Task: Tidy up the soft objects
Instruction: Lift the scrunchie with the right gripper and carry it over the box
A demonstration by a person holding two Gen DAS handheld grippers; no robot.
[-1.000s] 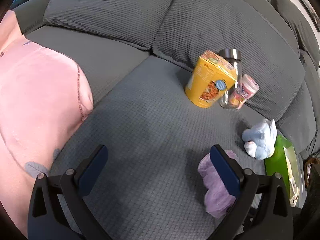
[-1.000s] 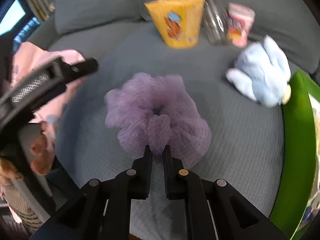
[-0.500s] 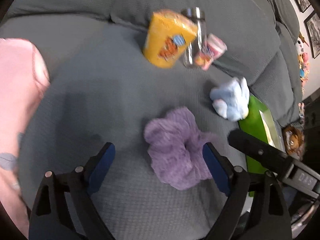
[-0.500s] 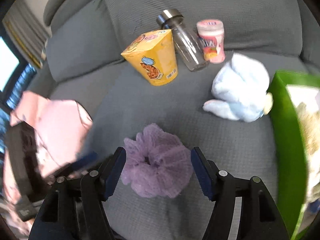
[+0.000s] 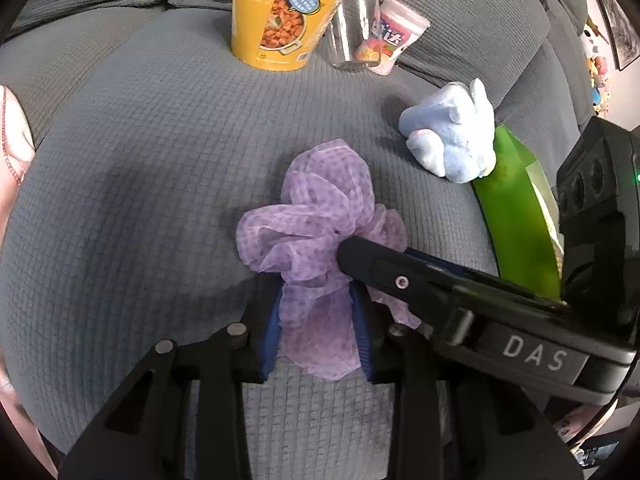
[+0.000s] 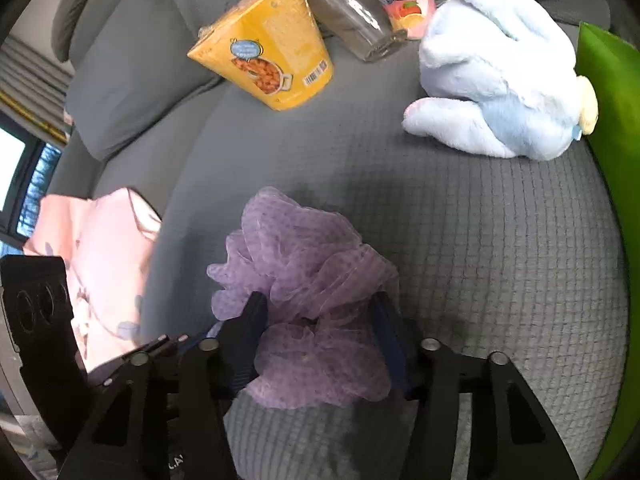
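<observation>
A purple mesh scrunchie (image 5: pixel 316 216) lies on the grey sofa seat (image 5: pixel 140 152). My left gripper (image 5: pixel 316 300) is shut on its near part. My right gripper (image 6: pixel 318 312) has its fingers on either side of the same scrunchie (image 6: pixel 304 264), pressed into the fabric; in the left wrist view its finger (image 5: pixel 400 264) crosses over the scrunchie from the right. A light blue plush toy (image 6: pixel 500 76) lies at the right, also in the left wrist view (image 5: pixel 452 140). A pink cloth (image 6: pixel 108 264) lies at the left.
A yellow noodle cup (image 5: pixel 280 16), a glass jar (image 5: pixel 352 28) and a pink can (image 5: pixel 392 36) stand at the back of the seat. A green box (image 5: pixel 516 216) lies at the right edge. Grey back cushions (image 5: pixel 460 8) rise behind.
Both grippers were open half a second ago. My left gripper moved onto the scrunchie and shut on it. My right gripper closed in around it from the other side.
</observation>
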